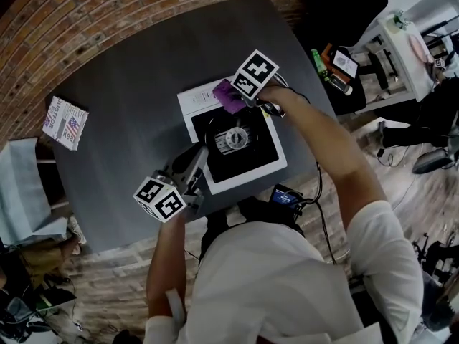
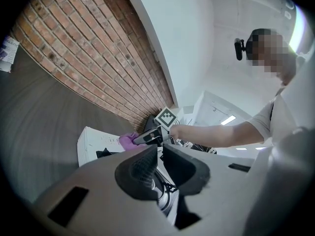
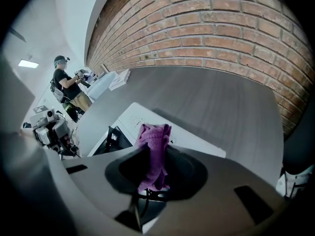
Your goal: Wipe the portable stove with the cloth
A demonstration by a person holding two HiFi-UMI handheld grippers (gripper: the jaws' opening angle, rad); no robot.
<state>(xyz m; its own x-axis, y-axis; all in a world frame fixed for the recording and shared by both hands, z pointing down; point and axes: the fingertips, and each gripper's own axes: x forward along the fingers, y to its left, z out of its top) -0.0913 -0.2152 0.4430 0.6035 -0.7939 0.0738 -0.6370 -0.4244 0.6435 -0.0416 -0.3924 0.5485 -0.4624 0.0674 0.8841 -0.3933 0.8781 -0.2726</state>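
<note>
The white portable stove [image 1: 199,97] with a black top sits at the centre of the head view on the dark grey worktop [image 1: 129,120], its round metal burner [image 1: 235,139] showing in the middle. The purple cloth [image 1: 228,96] lies against the stove's upper edge, on the white panel, clamped in the right tool [image 1: 242,99]. In the right gripper view the cloth [image 3: 153,151] hangs bunched between both jaws of that tool [image 3: 156,168] and covers their tips, so the stove beneath is mostly hidden. The left tool [image 1: 195,160] hovers over the stove's lower left corner and covers that corner in the head view. In the left gripper view the jaws of this tool [image 2: 160,163] are drawn almost together with only a thin slit between, nothing held; their bulk blocks most of the stove, leaving the cloth [image 2: 128,140] just visible beyond. A printed packet [image 1: 66,122] lies at the worktop's left edge, its lettering too small to make out.
</note>
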